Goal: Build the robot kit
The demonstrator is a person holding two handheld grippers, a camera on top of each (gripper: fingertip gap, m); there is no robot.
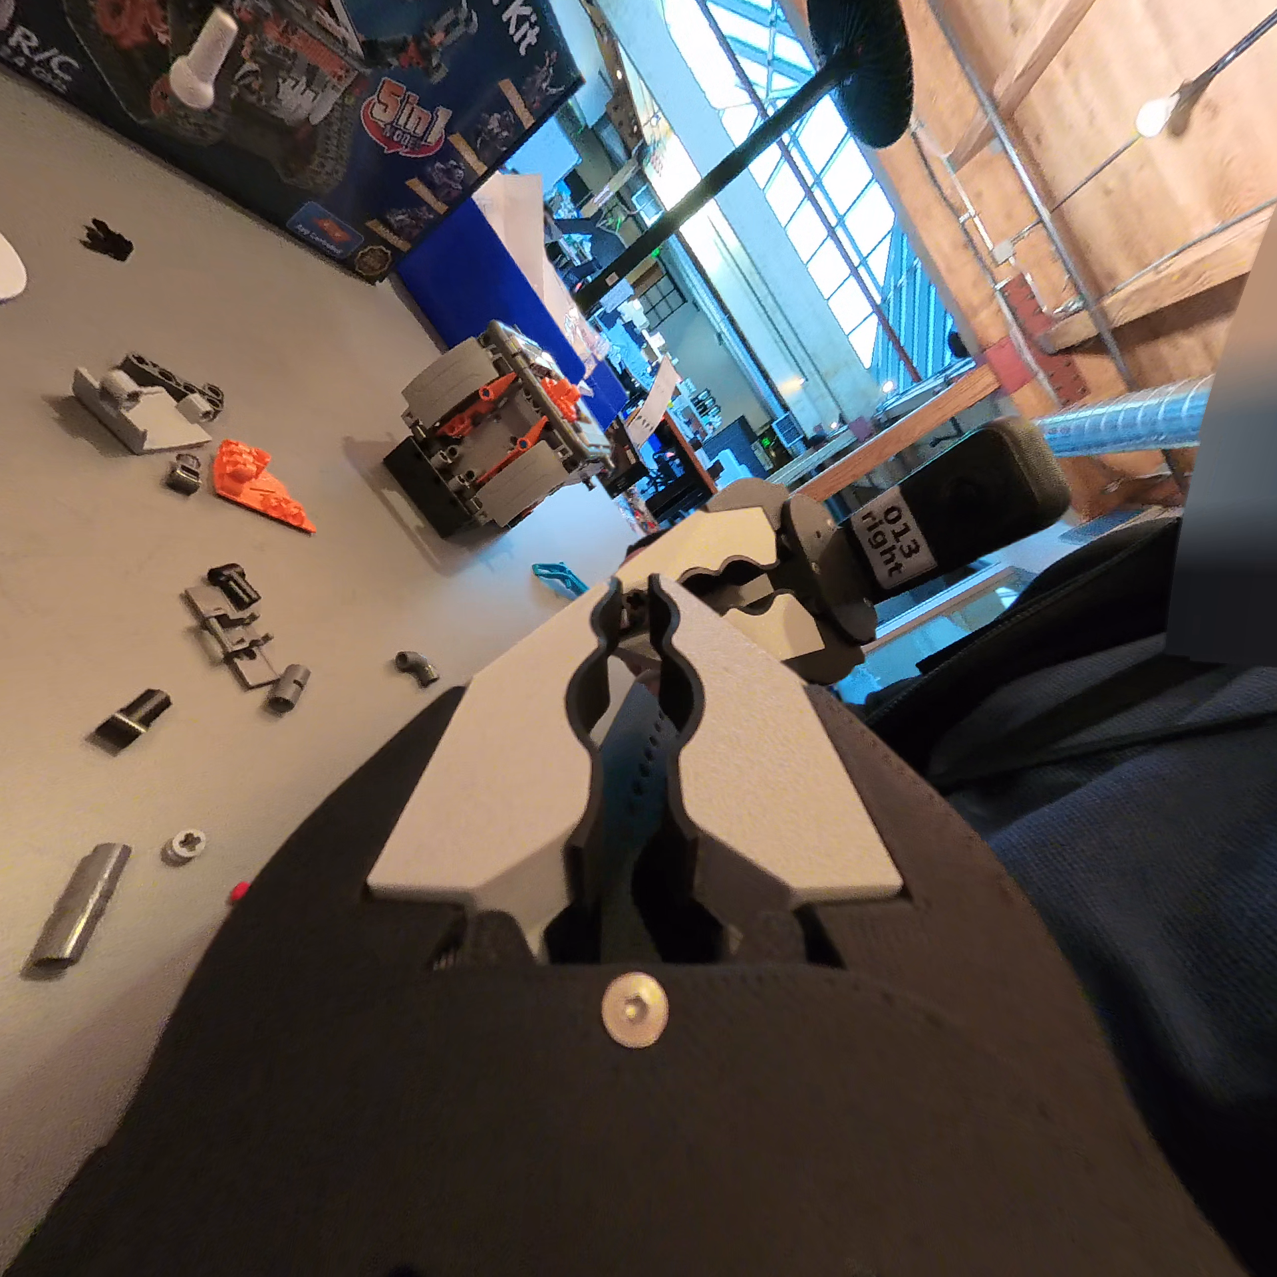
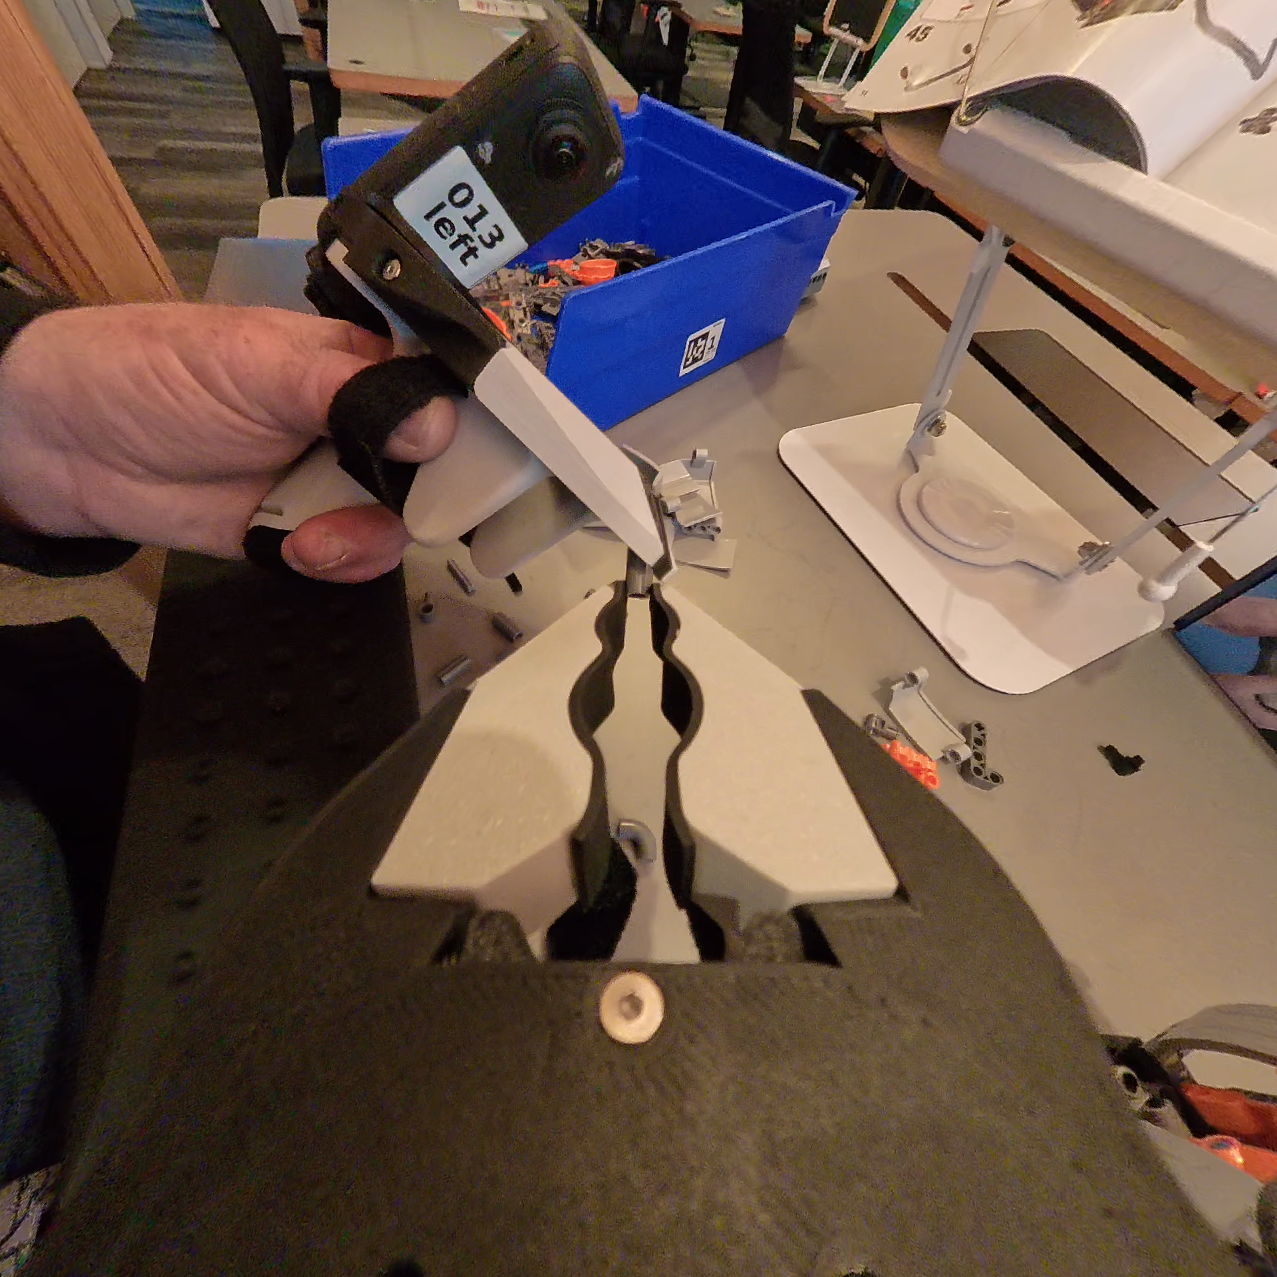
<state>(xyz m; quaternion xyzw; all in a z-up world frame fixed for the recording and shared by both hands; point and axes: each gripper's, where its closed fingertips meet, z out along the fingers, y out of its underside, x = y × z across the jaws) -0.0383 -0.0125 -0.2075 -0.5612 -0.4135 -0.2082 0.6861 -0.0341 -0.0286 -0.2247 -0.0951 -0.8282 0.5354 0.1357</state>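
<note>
The left tongs are pressed almost together and pinch a tiny dark piece at their tips. In the right wrist view these tongs come in from the left, held by a hand, and a grey clump of bricks sits at their tips. I cannot tell how the clump joins the tiny piece.

The right tongs are nearly pressed together too. They pinch a small grey peg. The peg touches the tip of the left tongs, just under the grey clump. Both tongs meet tip to tip above the bench.

On the bench lie many loose bricks. An orange wedge lies beside a grey ramp piece. A flat grey part and a black tube lie nearer. A grey tube and a small round piece are nearer still. Farther off stands a half-built grey and orange model. A blue bin full of bricks stands behind the tongs. A white lamp base sits to the right of it. A dark printed box lies at the far edge of the bench.
</note>
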